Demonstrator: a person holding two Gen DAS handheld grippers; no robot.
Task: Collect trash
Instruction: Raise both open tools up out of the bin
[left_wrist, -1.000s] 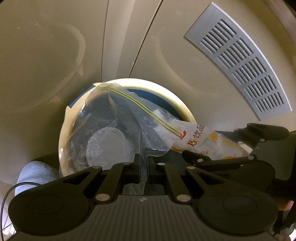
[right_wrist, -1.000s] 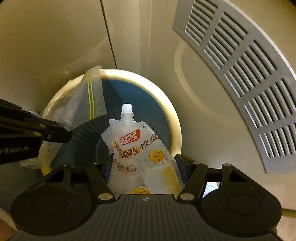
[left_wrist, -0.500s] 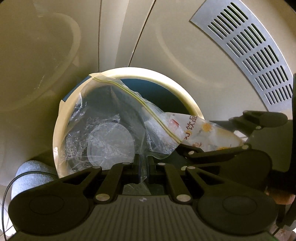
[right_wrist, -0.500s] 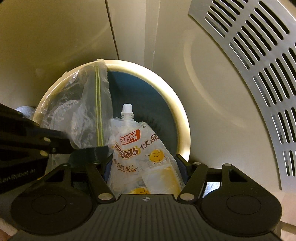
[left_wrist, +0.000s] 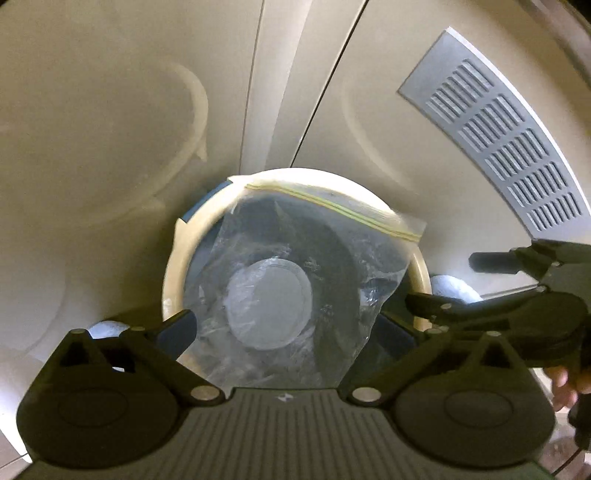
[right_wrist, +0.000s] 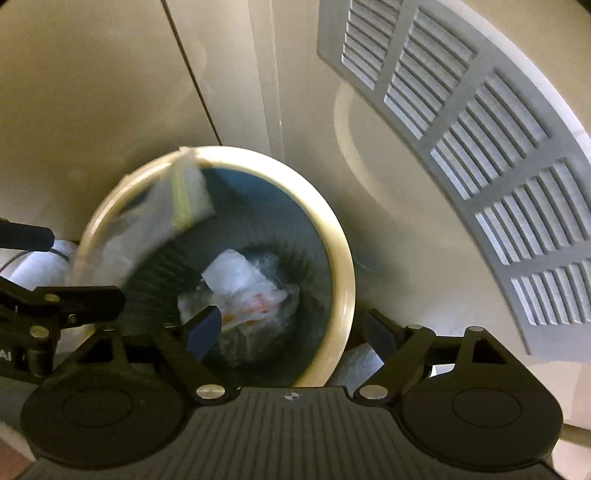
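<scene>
A round bin with a cream rim (left_wrist: 177, 266) and a blue inside stands right below both grippers. My left gripper (left_wrist: 284, 325) has its jaws opening wide. A clear zip bag (left_wrist: 306, 251) with a round clear lid (left_wrist: 267, 302) in it hangs loose between them over the bin, no pad pressing on it. In the right wrist view the zip bag (right_wrist: 177, 206) is a blur at the bin rim (right_wrist: 343, 258). My right gripper (right_wrist: 291, 326) is also opening, with nothing between its fingers. The white drink pouch (right_wrist: 251, 299) lies on the bin's bottom among other clear wrappers.
Cream cabinet panels rise behind the bin, with a grey vent grille (left_wrist: 491, 140) at the right. Pale rounded shapes (left_wrist: 454, 288) sit low beside the bin on both sides. The right gripper (left_wrist: 458, 280) shows beside the left one, a hand (left_wrist: 565, 384) behind it.
Both grippers opened. The drink pouch dropped out of the right gripper to the bin's bottom. The zip bag came free of the left gripper's fingers. Both hands rose a little.
</scene>
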